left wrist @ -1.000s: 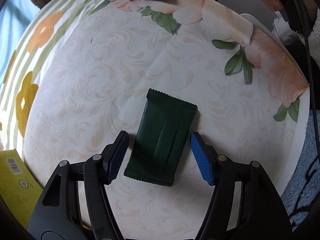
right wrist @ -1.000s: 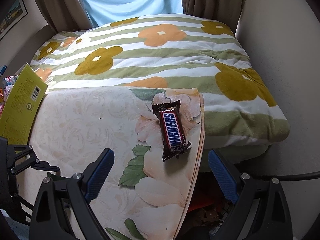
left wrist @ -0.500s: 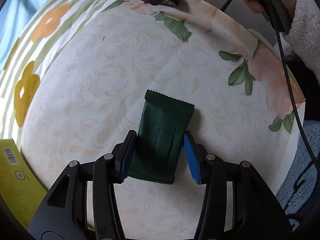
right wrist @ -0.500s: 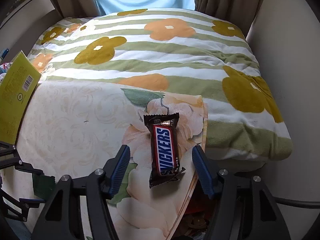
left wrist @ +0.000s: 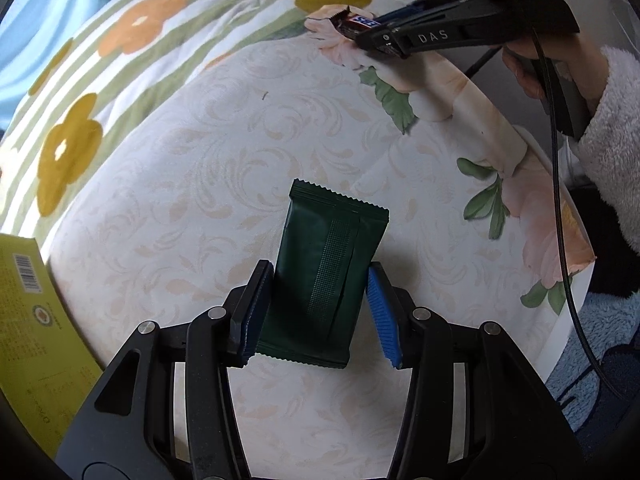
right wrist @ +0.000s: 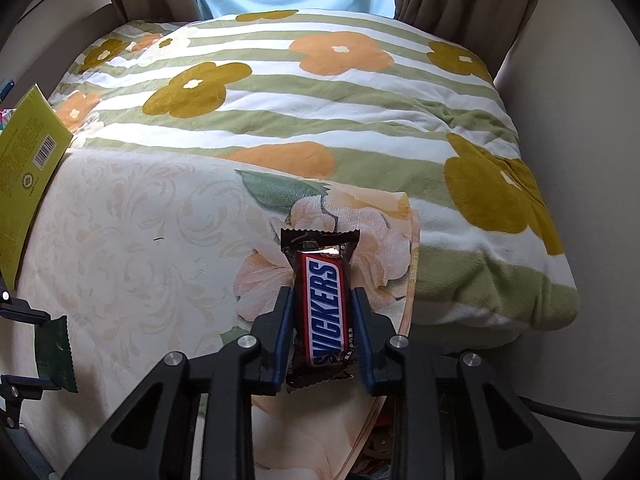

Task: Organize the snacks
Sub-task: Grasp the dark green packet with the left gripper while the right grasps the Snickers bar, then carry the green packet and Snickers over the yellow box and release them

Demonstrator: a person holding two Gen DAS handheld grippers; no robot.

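A dark green snack packet [left wrist: 326, 272] lies on the floral tablecloth [left wrist: 200, 168]. My left gripper [left wrist: 318, 308] is shut on its near half, blue pads pressing both long sides. A brown Snickers bar [right wrist: 326, 304] sits near the cloth's right edge. My right gripper [right wrist: 324, 336] is shut on the bar's sides. The right gripper also shows in the left wrist view [left wrist: 384, 36], holding the Snickers bar [left wrist: 356, 24]. The green packet shows at the left edge of the right wrist view [right wrist: 54, 354].
A yellow-green box [left wrist: 28, 320] with a barcode stands at the table's left side, also in the right wrist view [right wrist: 28, 160]. A striped flower blanket [right wrist: 320, 92] lies beyond the table. The table's right edge [left wrist: 576, 320] drops to a blue rug.
Both grippers have closed. The left pads moved in from either side onto the green packet. The right gripper moved forward over the Snickers bar and shut on it.
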